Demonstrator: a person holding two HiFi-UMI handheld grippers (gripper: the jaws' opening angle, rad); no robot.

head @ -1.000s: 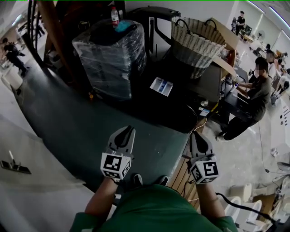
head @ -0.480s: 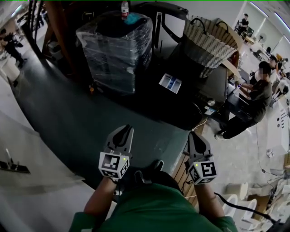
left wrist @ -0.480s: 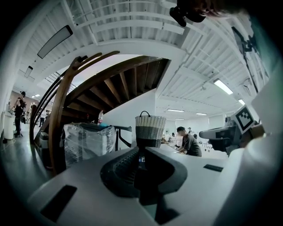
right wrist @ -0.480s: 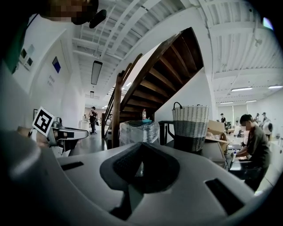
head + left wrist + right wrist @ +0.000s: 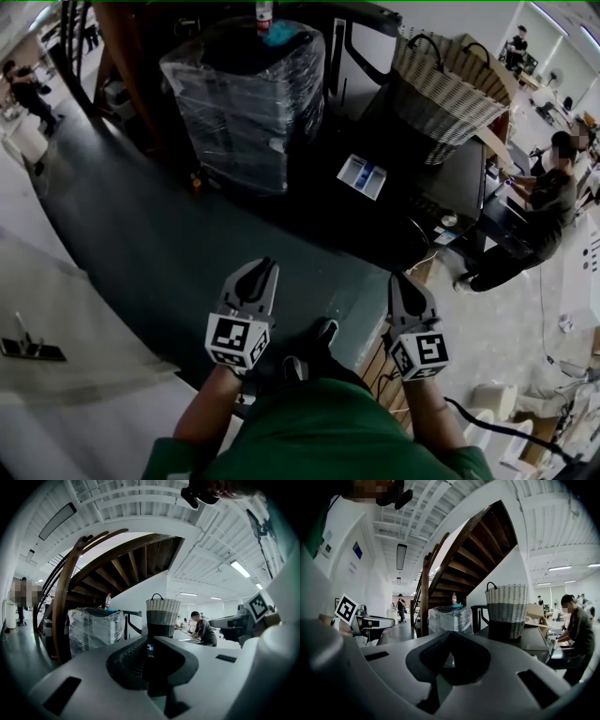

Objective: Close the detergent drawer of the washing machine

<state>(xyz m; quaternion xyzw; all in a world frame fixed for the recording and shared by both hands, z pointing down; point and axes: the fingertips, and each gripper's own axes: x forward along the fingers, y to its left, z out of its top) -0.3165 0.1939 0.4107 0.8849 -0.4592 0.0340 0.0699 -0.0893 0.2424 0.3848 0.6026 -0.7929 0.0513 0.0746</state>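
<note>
Left claw point(image 5: 265, 269): jaws together, nothing between them. It is held low in front of my body, tips pointing forward over the dark floor point(image 5: 159, 253). In the left gripper view the two jaw faces meet along a narrow slit point(image 5: 147, 651). Right claw point(image 5: 402, 279): jaws likewise together and empty, held level with the left one and well apart from it. The right gripper view shows its pads closed to a small gap at the centre point(image 5: 449, 657). Each claw carries its marker cube at the rear – left point(image 5: 237, 339), right point(image 5: 424, 354). The detergent drawer point(image 5: 362, 176) stands pulled out from the dark washing machine point(image 5: 455, 183), its white and blue compartments facing up. It lies ahead of both claws and well apart from them, nearer the line of the right one; neither claw touches it. A woven basket point(image 5: 448, 80) with dark handles stands upright on top of the machine and also shows in both gripper views point(image 5: 162, 616) point(image 5: 506, 609). To the left of the machine stands a stack wrapped in clear plastic film point(image 5: 248, 103), with a bottle point(image 5: 265, 14) upright on its top. A wooden staircase point(image 5: 480, 550) rises behind the stack. At the far right a seated person point(image 5: 553, 202) works at a table – well apart from the machine's front.
</note>
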